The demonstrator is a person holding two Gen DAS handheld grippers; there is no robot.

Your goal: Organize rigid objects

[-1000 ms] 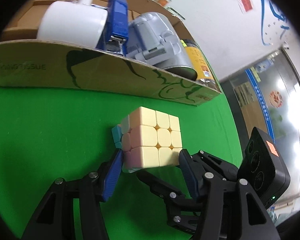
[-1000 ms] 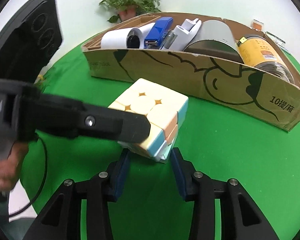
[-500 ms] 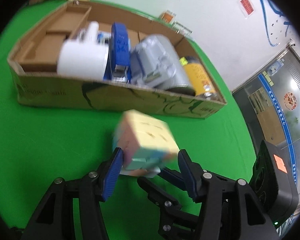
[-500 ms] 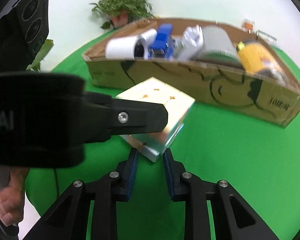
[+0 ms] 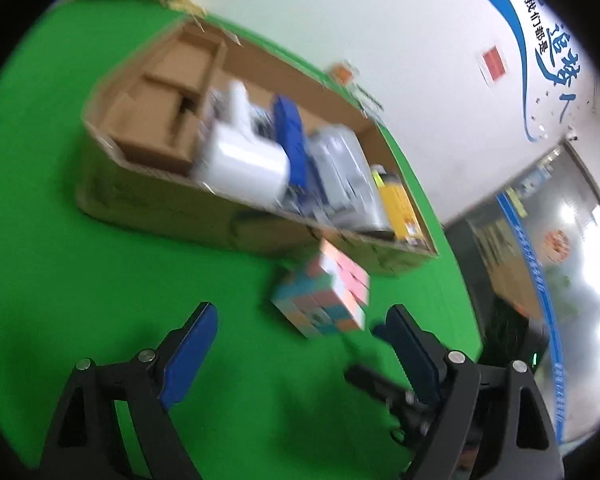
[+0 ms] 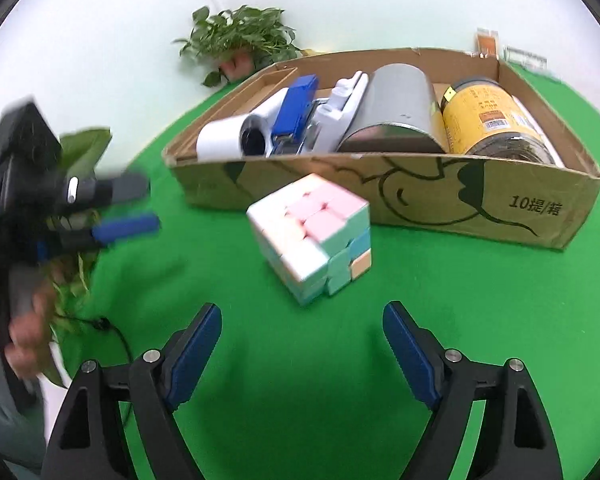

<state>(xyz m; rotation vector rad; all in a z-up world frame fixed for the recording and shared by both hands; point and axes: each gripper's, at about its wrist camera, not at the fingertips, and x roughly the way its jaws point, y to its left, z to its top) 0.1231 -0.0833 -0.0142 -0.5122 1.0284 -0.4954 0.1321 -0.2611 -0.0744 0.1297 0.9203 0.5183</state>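
A pastel puzzle cube lies on the green cloth just in front of the cardboard box; it also shows, blurred, in the left wrist view. My right gripper is open and empty, a short way behind the cube. My left gripper is open and empty, drawn back from the cube; it shows at the left of the right wrist view. The box holds a white roll, a blue stapler, a grey can and a yellow jar.
A potted plant stands behind the box by the white wall. Leaves and a black cable lie at the cloth's left edge. The left end of the box has bare cardboard compartments.
Both grippers have let go of the cube and opened wide. The cube has turned, pink face up, and rests on the cloth. My left gripper has pulled away to the left.
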